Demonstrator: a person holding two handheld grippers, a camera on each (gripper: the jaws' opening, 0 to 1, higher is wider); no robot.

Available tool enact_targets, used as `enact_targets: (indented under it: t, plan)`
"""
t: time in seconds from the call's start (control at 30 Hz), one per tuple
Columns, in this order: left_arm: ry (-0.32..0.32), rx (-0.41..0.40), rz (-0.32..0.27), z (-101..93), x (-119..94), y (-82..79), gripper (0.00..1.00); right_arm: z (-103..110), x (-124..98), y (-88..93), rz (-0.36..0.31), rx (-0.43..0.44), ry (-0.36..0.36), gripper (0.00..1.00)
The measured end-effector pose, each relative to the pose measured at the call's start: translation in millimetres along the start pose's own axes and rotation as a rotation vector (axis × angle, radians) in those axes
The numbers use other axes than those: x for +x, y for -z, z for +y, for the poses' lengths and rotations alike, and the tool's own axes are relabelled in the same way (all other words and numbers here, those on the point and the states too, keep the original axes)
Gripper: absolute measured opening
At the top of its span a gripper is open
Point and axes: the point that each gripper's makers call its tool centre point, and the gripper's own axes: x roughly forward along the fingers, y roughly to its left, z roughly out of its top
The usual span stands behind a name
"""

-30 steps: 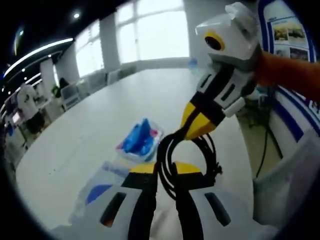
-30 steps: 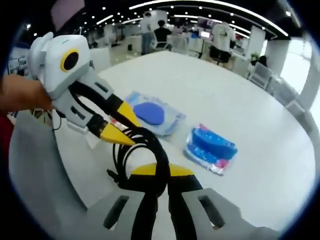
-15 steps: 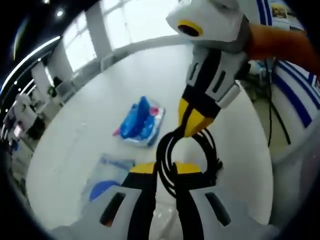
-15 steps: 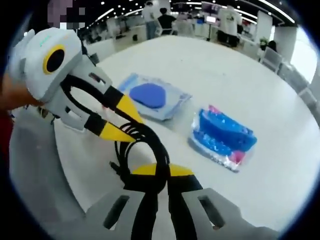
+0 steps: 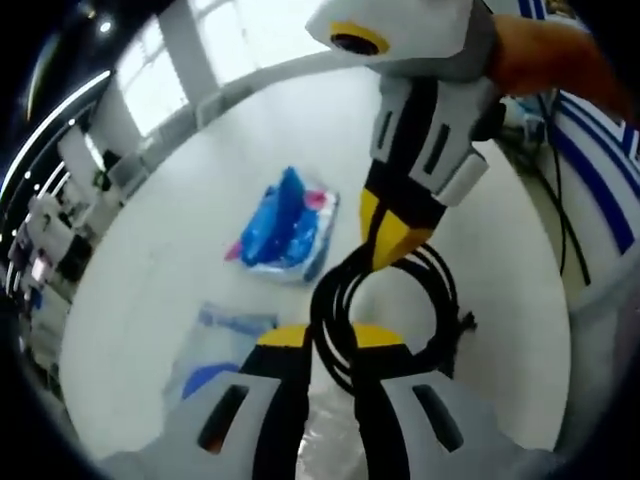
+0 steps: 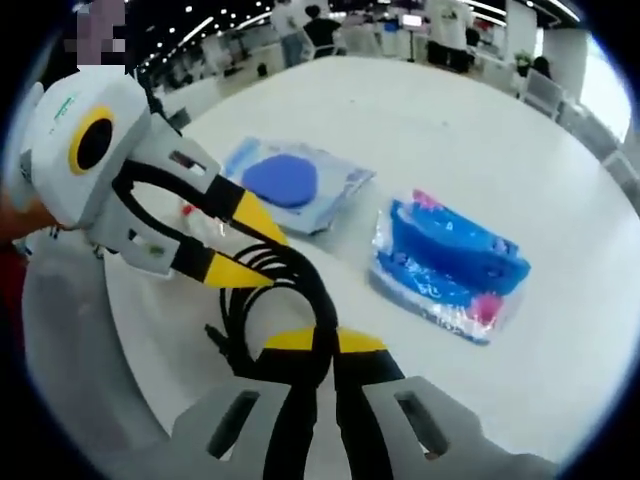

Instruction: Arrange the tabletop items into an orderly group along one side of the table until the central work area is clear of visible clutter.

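Observation:
A coiled black cable (image 5: 440,300) hangs a little above the white table (image 5: 150,250), held by both grippers. My left gripper (image 5: 332,335) is shut on the coil's near side. My right gripper (image 5: 392,245) comes down from the upper right and is shut on the coil's top. In the right gripper view the cable (image 6: 245,320) loops left of my right gripper (image 6: 325,340), and my left gripper (image 6: 255,255) pinches it from the left. A blue and pink packet (image 5: 285,225) (image 6: 450,265) and a clear bag with a blue round pad (image 5: 215,360) (image 6: 290,185) lie on the table.
The table's near edge (image 6: 130,330) runs just under the cable, with a grey surface (image 6: 60,340) beyond it. Chairs (image 5: 130,165) line the far side by the windows. People (image 6: 320,25) stand at desks behind the table.
Both views have tipped down toward the table, so the packet and bag look larger. The cable stays held by both grippers, and its coil now spreads further right in the left gripper view.

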Motion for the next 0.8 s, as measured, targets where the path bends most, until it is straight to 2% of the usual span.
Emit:
enact_targets:
  t: [0.5,0.63,0.67,0.8]
  plan:
    - [-0.006,-0.004,0.02,5.0,10,7.9,0.14,-8,16,4.7,0.033,0.084,-0.05,0.04]
    - [-0.011,-0.005,0.016,9.6,9,8.3,0.04,-13,20,11.9,0.07,0.076,-0.03,0.04]
    - [-0.006,-0.017,-0.003,9.3,9,5.9,0.06,-12,20,11.6,0.064,0.09,-0.038,0.04]
    - [-0.017,-0.011,0.008,10.9,8,8.5,0.08,-13,21,10.1,0.06,0.096,-0.04,0.04]
